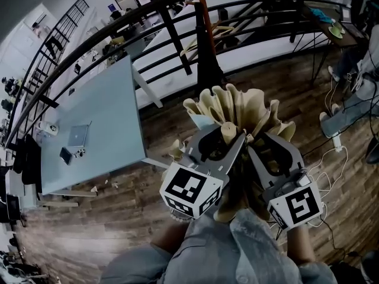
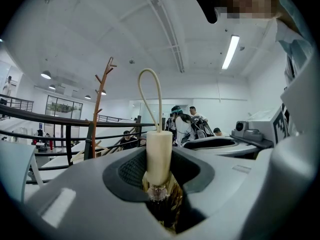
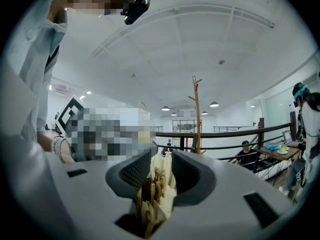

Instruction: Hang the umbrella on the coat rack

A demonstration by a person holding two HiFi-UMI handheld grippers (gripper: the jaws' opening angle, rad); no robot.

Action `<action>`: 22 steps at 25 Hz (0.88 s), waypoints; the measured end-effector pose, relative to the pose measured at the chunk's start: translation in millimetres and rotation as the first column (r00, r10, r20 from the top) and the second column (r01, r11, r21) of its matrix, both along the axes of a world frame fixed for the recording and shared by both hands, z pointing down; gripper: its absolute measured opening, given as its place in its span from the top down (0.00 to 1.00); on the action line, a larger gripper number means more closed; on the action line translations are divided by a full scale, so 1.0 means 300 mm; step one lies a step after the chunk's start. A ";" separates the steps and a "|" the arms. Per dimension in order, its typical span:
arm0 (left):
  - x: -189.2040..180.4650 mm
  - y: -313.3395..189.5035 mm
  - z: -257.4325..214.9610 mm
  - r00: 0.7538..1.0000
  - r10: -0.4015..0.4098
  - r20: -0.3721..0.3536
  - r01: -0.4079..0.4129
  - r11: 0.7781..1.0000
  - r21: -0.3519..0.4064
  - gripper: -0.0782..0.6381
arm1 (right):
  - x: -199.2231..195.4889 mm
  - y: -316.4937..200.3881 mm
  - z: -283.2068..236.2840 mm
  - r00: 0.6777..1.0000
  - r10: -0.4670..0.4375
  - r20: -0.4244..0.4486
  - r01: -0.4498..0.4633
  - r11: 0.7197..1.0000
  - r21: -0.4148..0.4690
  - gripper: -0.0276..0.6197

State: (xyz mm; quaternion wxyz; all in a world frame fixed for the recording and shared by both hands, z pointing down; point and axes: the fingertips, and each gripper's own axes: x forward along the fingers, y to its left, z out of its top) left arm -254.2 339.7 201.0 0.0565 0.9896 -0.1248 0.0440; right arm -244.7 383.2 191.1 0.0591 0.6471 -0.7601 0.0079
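Wooden floor (image 1: pixel 118 212) runs under my rig, and right above it the cream umbrella (image 1: pixel 237 108) stands upright between my two tools. Its handle (image 2: pixel 159 154) rises straight out of the left gripper (image 2: pixel 159 176), whose jaws are clamped on the umbrella just beneath that handle, one ribbed pad on either side. A thin strap loop (image 2: pixel 150 91) arches up from the handle's top, well above the jaw tips. The right gripper (image 3: pixel 156 176) sits close beside the left one. Its jaws stand apart, with the pleated canopy folds (image 3: pixel 155 184) bunched loosely in the gap, and I can't see the pads squeezing them. Beyond both sets of jaw tips, well apart from the umbrella, the slim wooden coat rack (image 2: pixel 97 109) stands with its short pegs free. A dark railing (image 1: pixel 154 16) crosses behind the rack. Off to the left jaws' side is a pale blue table (image 1: pixel 100 117) carrying a few small items.
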 end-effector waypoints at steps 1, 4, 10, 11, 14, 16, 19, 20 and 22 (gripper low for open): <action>0.009 -0.005 0.003 1.000 0.003 0.002 -0.003 1.000 0.000 0.70 | 0.009 -0.005 0.003 1.000 0.004 0.005 -0.004 1.000 0.000 0.79; 0.025 -0.033 0.007 1.000 0.006 0.006 -0.006 1.000 0.000 0.70 | 0.030 -0.035 0.006 1.000 0.011 0.015 -0.011 1.000 0.001 0.79; 0.088 -0.119 0.010 1.000 0.006 -0.002 -0.006 1.000 -0.005 0.70 | 0.112 -0.117 0.000 0.999 0.036 0.036 -0.036 0.999 0.016 0.79; 0.102 -0.133 0.009 1.000 0.009 -0.003 -0.009 1.000 -0.003 0.70 | 0.128 -0.134 0.000 0.999 0.037 0.038 -0.038 0.999 0.017 0.80; 0.147 -0.188 0.010 1.000 0.014 -0.006 -0.014 1.000 -0.006 0.70 | 0.169 -0.190 -0.004 0.999 0.035 0.034 -0.036 0.999 0.020 0.80; 0.180 -0.229 0.010 1.000 0.015 -0.009 -0.015 1.000 -0.013 0.70 | 0.200 -0.230 -0.007 0.999 0.035 0.025 -0.036 0.999 0.019 0.80; 0.237 -0.295 0.008 1.000 0.019 -0.009 -0.019 1.000 -0.015 0.70 | 0.253 -0.296 -0.013 0.999 0.035 0.021 -0.035 0.999 0.020 0.80; 0.257 -0.317 0.005 1.000 0.021 -0.009 -0.021 1.000 -0.016 0.70 | 0.271 -0.319 -0.016 0.999 0.036 0.023 -0.037 0.999 0.020 0.80; 0.293 -0.360 -0.003 1.000 0.024 -0.009 -0.024 1.000 -0.019 0.70 | 0.307 -0.361 -0.023 0.999 0.041 0.025 -0.041 0.999 0.013 0.80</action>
